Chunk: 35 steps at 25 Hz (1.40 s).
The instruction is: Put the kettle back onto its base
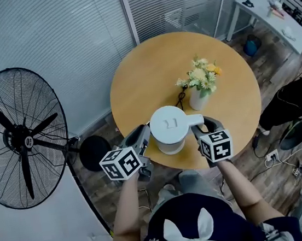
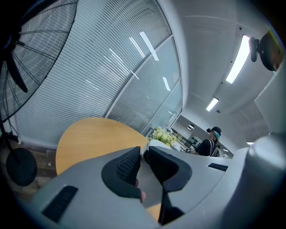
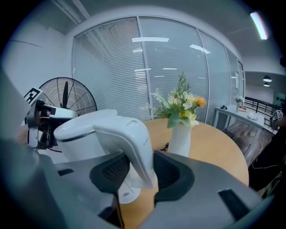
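At the near edge of the round worktop [image 1: 150, 70], in the head view, the white kettle [image 1: 168, 125] sits between my two tools. My right tool [image 1: 199, 129] is at its handle and my left tool [image 1: 142, 136] is just beside its body.

In the left gripper view, my left tool's pads stand almost together with nothing between them.

In the right gripper view, my right tool is clamped on the handle [image 3: 132, 141]. The base [image 3: 127, 195] shows just under the kettle, but I cannot tell whether it is seated.

The body looks stiff and smooth, and probably heavy if filled. I judge the handle the best hold, with the kettle kept upright.
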Available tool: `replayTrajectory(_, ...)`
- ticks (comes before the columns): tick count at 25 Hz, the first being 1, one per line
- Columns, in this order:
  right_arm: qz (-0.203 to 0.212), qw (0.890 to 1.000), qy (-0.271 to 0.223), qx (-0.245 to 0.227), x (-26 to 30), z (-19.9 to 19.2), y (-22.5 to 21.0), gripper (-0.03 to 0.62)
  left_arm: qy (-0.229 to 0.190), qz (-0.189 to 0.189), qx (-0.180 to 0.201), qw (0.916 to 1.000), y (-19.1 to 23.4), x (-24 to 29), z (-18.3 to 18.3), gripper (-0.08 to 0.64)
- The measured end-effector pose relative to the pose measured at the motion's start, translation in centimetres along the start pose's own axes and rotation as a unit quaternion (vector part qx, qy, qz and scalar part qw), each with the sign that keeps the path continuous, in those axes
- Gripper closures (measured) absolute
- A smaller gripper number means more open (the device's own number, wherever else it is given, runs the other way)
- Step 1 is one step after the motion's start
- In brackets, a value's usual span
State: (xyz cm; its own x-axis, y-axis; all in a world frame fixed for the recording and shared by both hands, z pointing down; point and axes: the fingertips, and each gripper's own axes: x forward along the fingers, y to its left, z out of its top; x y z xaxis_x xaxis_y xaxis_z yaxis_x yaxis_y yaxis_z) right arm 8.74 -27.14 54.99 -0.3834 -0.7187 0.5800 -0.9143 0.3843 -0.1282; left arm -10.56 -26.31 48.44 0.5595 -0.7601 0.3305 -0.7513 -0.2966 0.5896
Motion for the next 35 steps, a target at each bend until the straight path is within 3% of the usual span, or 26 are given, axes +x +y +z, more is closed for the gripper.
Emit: replayTrajectory(35,0.008,0.999,0.037,-0.005,1.5,-3.1,0.0,0.416,0.037,0.037,-0.009,0.9986,2.4,0.9,-3.1,0.491)
